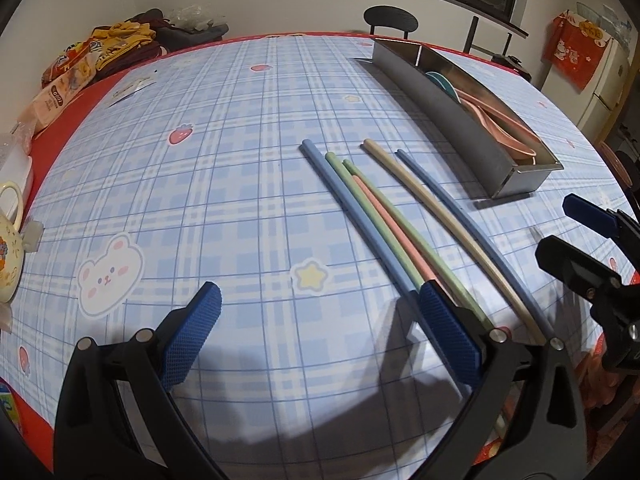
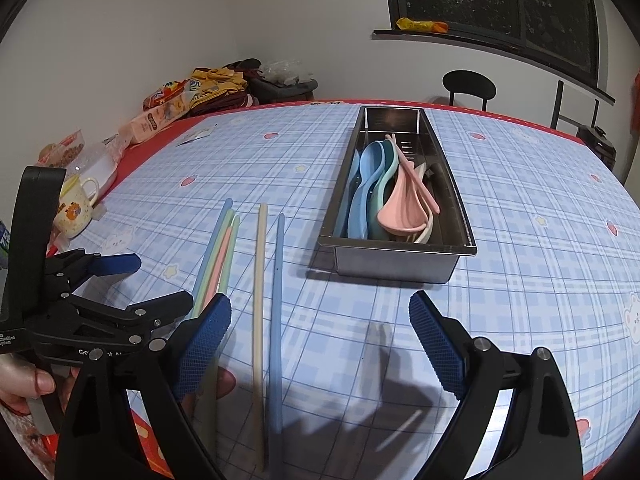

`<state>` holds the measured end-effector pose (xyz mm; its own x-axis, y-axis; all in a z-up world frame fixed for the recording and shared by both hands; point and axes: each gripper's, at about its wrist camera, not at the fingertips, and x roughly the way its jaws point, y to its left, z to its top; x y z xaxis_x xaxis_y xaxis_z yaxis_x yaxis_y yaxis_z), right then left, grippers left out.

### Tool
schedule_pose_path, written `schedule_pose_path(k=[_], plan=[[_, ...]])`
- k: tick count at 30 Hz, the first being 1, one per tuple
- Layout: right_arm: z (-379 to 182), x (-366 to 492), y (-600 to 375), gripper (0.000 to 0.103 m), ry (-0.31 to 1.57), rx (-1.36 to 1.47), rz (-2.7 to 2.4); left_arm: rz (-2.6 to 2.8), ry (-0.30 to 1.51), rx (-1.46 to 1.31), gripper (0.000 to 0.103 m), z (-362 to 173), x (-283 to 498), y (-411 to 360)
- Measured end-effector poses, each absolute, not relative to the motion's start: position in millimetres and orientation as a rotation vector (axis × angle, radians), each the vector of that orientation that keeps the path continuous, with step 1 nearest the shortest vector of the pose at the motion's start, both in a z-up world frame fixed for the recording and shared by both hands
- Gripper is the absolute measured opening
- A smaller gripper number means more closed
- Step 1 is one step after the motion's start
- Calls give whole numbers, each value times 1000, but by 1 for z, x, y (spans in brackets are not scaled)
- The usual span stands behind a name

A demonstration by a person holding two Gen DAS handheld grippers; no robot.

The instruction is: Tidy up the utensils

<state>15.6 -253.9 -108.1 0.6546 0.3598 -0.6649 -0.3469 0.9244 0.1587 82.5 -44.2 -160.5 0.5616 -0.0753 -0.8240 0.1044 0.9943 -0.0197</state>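
Several pastel chopsticks [image 1: 384, 216] lie side by side on the checked tablecloth: blue, green, pink, cream and darker blue. They also show in the right wrist view [image 2: 260, 264]. A steel utensil tray [image 2: 400, 256] holds blue and pink spoons [image 2: 400, 204]; it also shows in the left wrist view [image 1: 452, 108]. My left gripper [image 1: 320, 332] is open and empty, low over the cloth, its right finger over the near ends of the chopsticks. My right gripper [image 2: 320, 344] is open and empty, above the cream and blue chopsticks, short of the tray.
A cartoon mug [image 2: 76, 208], snack packets [image 2: 160, 112] and folded clothes [image 2: 224, 88] sit along the table's left and far-left edge. A black chair [image 2: 468, 84] stands behind the table. The left gripper [image 2: 112, 280] shows in the right wrist view.
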Motion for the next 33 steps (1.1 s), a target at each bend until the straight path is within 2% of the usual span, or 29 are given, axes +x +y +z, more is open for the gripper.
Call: schedule_pose_path(k=[33], plan=[[-108,15,-255,89,759,29,402,-120,979,38,97,-160,85,-48]])
